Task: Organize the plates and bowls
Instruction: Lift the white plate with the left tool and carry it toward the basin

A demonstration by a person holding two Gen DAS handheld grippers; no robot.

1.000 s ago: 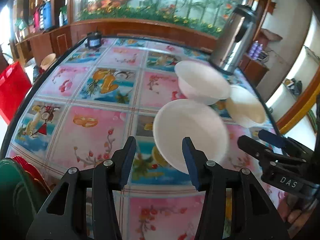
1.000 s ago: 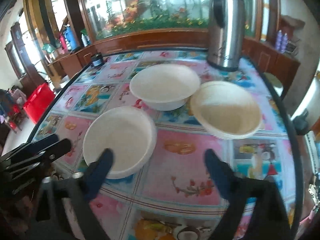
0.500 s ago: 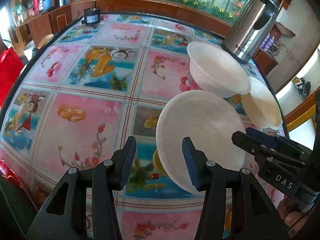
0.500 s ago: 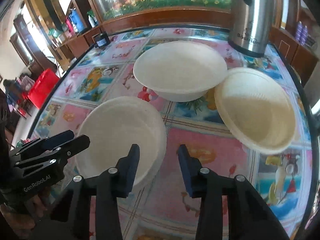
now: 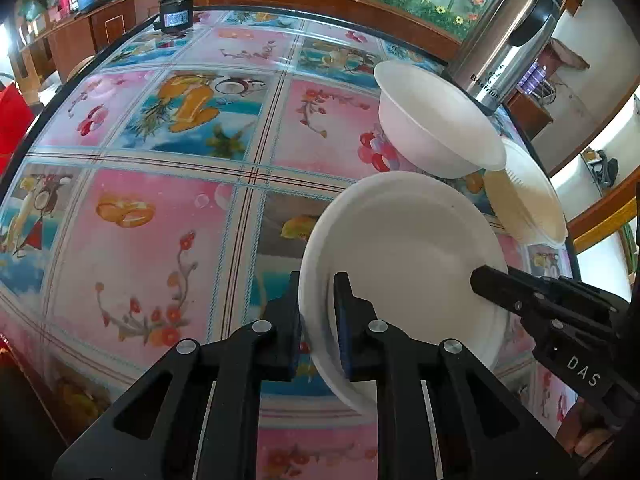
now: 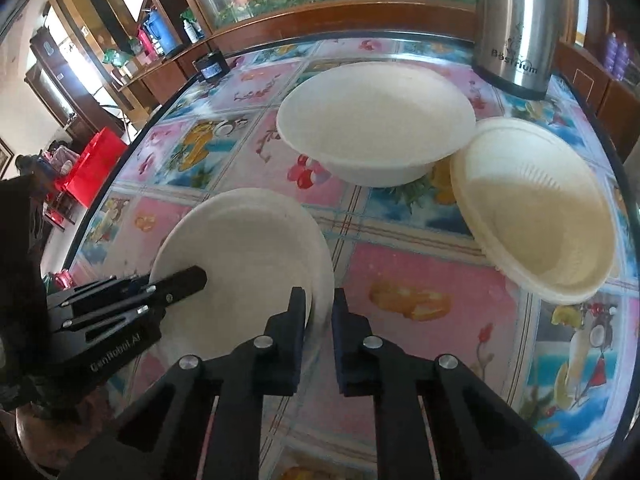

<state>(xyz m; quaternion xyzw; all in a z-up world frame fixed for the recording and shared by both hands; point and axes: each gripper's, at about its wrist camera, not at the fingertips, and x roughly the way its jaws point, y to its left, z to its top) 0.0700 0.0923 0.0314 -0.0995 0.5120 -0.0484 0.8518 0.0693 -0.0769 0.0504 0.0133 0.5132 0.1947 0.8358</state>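
A white shallow plate [image 5: 400,248] [image 6: 248,248] lies on the picture-tiled table, nearest to me. My left gripper [image 5: 318,308] is closing its jaws, and the pads press the plate's left rim, one inside and one outside. My right gripper [image 6: 320,312] is closing too, with its pads pinching the plate's right rim. Each gripper shows in the other's view, the right gripper [image 5: 486,280] and the left gripper [image 6: 188,280] both reaching over the plate. Behind stand a white bowl [image 5: 436,120] [image 6: 376,128] and a cream bowl [image 5: 524,196] [image 6: 536,208], rims overlapping.
A tall steel thermos [image 5: 504,40] [image 6: 516,28] stands at the far right behind the bowls. A small black device [image 5: 174,16] [image 6: 210,66] sits at the far table edge. A wooden cabinet runs behind the table. A red bag [image 6: 90,168] is beyond the left edge.
Both grippers came down toward the white plate and went from open to closed on its rim, left on the left side, right on the right side.
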